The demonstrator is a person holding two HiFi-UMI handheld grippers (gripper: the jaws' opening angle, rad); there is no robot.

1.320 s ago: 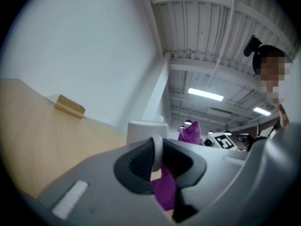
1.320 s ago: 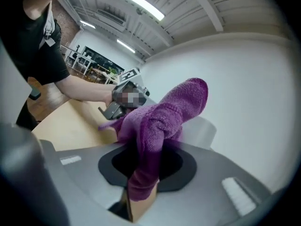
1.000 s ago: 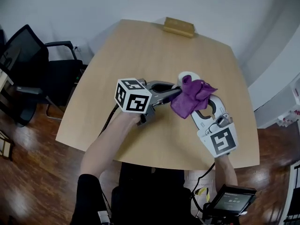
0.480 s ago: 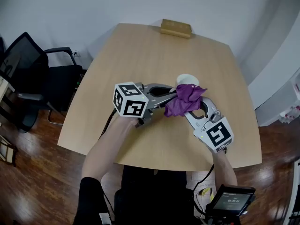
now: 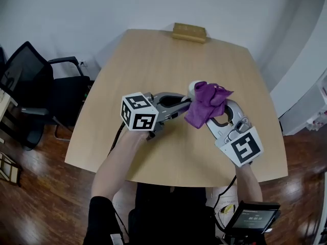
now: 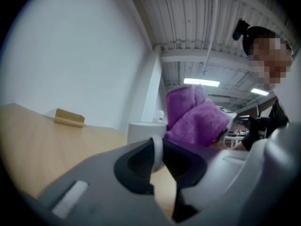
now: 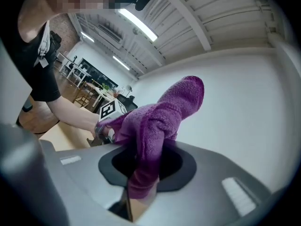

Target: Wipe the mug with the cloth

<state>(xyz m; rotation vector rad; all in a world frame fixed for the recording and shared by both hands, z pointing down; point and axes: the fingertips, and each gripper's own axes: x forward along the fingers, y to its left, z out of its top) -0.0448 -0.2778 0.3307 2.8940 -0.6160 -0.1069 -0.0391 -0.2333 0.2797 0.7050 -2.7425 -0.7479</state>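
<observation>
Near the middle of the head view, just right of centre, the white mug [image 5: 193, 88] sits over the wooden worktop [image 5: 153, 60], mostly covered by the bunched purple cloth [image 5: 206, 104]. The left gripper [image 6: 157, 157] is clamped on a thin white curve that looks like the mug's handle. The right gripper [image 7: 143, 166] is closed on a fold of the cloth and presses it against the mug's near side. Whether the mug rests on the worktop I cannot tell.

The handle looks like a narrow hold. A hard sideways rub from the cloth could twist the mug between the pads or lever it free. The cloth is pinched at one fold only, so dragging it could pull it out of the jaws.
</observation>
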